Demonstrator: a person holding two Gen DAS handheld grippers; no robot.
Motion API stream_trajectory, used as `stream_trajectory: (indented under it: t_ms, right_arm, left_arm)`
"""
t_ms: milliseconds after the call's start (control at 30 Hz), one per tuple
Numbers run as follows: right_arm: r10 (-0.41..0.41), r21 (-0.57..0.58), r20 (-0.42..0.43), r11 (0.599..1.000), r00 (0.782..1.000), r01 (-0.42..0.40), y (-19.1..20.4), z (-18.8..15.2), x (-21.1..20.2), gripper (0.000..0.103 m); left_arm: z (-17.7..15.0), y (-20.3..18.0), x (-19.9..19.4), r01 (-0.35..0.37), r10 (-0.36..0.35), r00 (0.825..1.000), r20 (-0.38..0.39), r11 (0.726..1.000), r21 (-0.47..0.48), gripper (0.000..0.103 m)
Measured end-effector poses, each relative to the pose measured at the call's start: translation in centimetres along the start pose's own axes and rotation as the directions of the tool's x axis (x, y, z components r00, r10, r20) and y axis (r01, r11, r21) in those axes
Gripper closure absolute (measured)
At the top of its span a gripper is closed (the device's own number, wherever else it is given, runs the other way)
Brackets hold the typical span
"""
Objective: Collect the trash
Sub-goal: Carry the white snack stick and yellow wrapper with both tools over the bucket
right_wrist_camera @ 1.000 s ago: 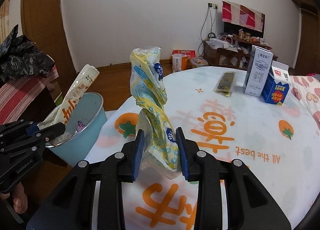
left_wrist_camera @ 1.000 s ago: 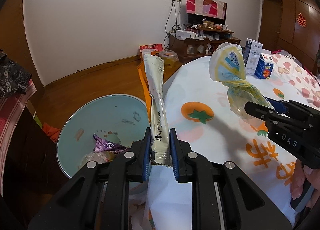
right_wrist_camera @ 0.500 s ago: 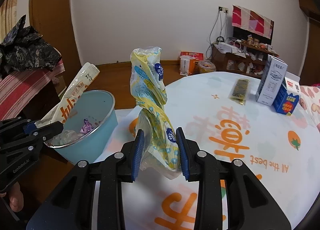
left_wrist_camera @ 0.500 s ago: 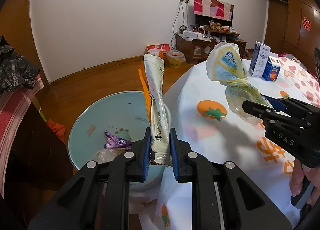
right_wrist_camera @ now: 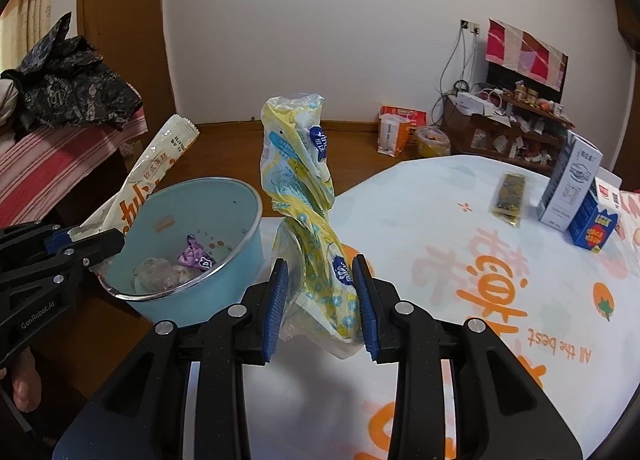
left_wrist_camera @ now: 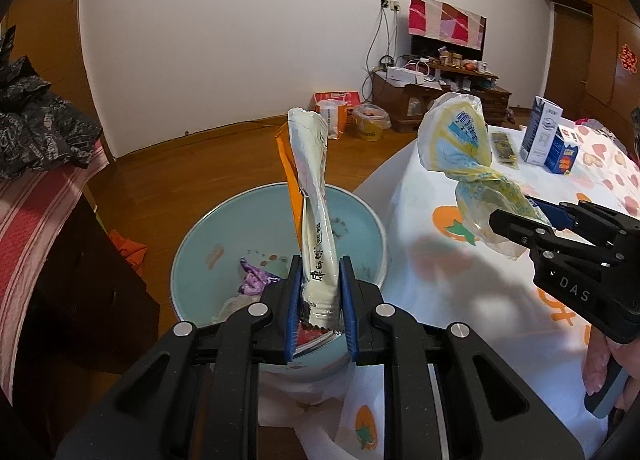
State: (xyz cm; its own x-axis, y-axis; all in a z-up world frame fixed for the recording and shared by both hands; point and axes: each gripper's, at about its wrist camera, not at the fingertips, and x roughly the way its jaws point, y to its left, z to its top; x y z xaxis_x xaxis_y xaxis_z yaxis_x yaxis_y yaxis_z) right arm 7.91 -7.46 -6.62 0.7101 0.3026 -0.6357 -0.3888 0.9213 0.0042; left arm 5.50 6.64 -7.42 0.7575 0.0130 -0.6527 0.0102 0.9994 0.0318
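Wrapper [left_wrist_camera: 316, 219] stands upright, pinched by the left gripper [left_wrist_camera: 319, 300] right above the bin [left_wrist_camera: 360, 211]; parting those jaws there should drop it inside. Right gripper [right_wrist_camera: 320, 300] clamps the twisted bag [right_wrist_camera: 304, 195] beside the bin, above the surface [right_wrist_camera: 440, 219]; it should shift over the rim first.

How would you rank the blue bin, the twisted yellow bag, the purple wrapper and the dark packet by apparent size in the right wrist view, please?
1. blue bin
2. twisted yellow bag, though nearer the camera
3. dark packet and purple wrapper look alike
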Motion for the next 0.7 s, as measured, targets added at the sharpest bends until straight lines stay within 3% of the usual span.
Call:
stream_trajectory:
  t_ms: [700]
  right_arm:
    - [0.042,-0.063,-0.016,0.997,0.999,-0.043,2.7,0.9,1.4,0.068]
  left_arm:
    - [-0.9,2.9,-0.5,-0.048,0.048,0.999,-0.011,0.998,-0.040,0.085]
